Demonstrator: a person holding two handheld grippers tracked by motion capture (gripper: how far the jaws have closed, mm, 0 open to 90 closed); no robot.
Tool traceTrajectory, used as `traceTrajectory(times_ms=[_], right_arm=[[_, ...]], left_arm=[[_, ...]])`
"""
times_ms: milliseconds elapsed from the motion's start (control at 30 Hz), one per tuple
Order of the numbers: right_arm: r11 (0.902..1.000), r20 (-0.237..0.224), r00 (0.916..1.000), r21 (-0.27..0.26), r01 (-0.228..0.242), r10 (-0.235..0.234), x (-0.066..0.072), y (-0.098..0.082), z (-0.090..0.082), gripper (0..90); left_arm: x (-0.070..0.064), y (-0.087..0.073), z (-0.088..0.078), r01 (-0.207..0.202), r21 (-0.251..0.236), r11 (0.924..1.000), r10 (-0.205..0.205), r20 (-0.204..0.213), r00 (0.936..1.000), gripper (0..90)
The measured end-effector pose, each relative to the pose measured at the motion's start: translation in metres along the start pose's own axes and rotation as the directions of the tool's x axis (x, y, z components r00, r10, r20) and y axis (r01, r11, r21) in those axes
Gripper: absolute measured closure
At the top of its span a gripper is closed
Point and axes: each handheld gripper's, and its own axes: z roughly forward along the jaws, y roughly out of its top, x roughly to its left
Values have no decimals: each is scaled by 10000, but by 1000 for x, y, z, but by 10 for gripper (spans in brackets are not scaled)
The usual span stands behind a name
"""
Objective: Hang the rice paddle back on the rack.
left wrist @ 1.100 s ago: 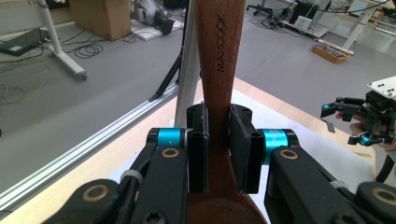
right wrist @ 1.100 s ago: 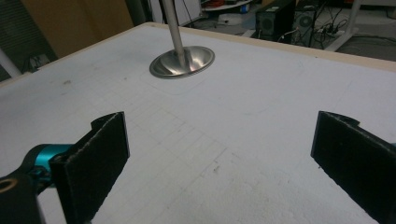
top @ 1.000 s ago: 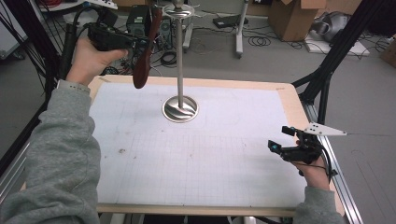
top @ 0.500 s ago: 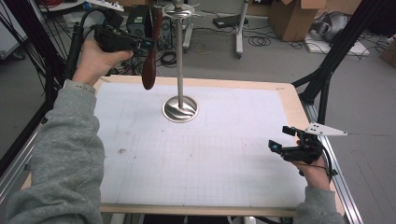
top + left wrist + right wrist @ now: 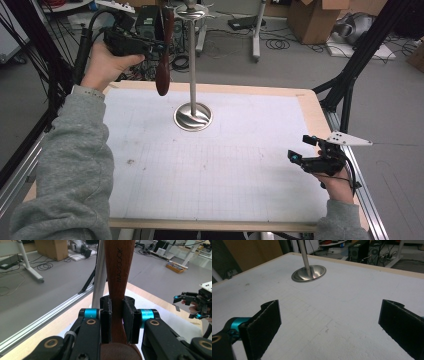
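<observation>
Resting near the right edge of the table [image 5: 310, 100], the right gripper [image 5: 306, 154] sits low over the white gridded mat [image 5: 225, 170], held by one hand [image 5: 336, 186]. In the right gripper view its two black jaws stand wide apart with nothing between them, only bare mat below. A grey three-cornered plate [image 5: 346, 139] tops this gripper.

Farther in, one metal stand [image 5: 193, 65] rises from the mat: a round shiny base [image 5: 193, 118] and a single thin upright pole. The right gripper view shows the same base [image 5: 309, 273] ahead of the open jaws, well apart from them.

At the far left, above the table's back edge, the left gripper [image 5: 158, 47] is held up by the other hand [image 5: 104, 62], a grey sleeve [image 5: 75, 165] trailing toward the near edge. Its jaws are clenched on one dark wooden spoon [image 5: 164, 55], which hangs roughly upright with its rounded bowl end pointing down, in the air just left of the pole. In the left gripper view the two pads press on the narrow neck of the spoon's handle [image 5: 117, 277], which bears stamped lettering, and the pole [image 5: 99, 277] stands just behind it. Whether the handle's top touches the stand's head is hard to tell from the high view, since the two overlap there.

Beyond the table lie one cardboard box [image 5: 312, 20] and loose cables on the floor.
</observation>
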Motion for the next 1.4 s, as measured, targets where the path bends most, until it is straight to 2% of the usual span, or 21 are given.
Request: traceTrajectory(times_ms=[167, 767, 833, 933, 1033, 1233, 1400], right_arm=[[10000, -11, 10000, -19, -78, 78, 0, 0, -1, 29], [10000, -3, 10000, -49, -75, 75, 0, 0, -2, 29], [10000, -3, 10000, -40, -21, 21, -1, 0, -1, 29], [10000, -9, 10000, -57, -32, 32, 0, 0, -1, 29], [10000, -12, 10000, -84, -28, 28, -1, 0, -2, 29], [9999, -45, 10000, -165, -18, 17, 0, 0, -2, 29], [9999, -89, 10000, -118, -18, 17, 1, 1, -1, 29]], left_arm=[[0, 0, 3, -122, -37, 9999, 122, -83, 9999, 772], [0, 0, 11, -166, -13, 9999, 165, -175, 9997, 770], [0, -1, 12, -210, -65, 9998, 208, -292, 9994, 763], [-1, 0, 12, -316, -301, 9990, 304, -395, 9988, 669], [-3, 0, 10, -488, -332, 9983, 472, -475, 9978, 568], [-7, -6, 5, -1053, -633, 9924, 1019, -538, 9933, 399], [-10, -15, 0, -1349, -536, 9894, 1318, -568, 9896, 273]])
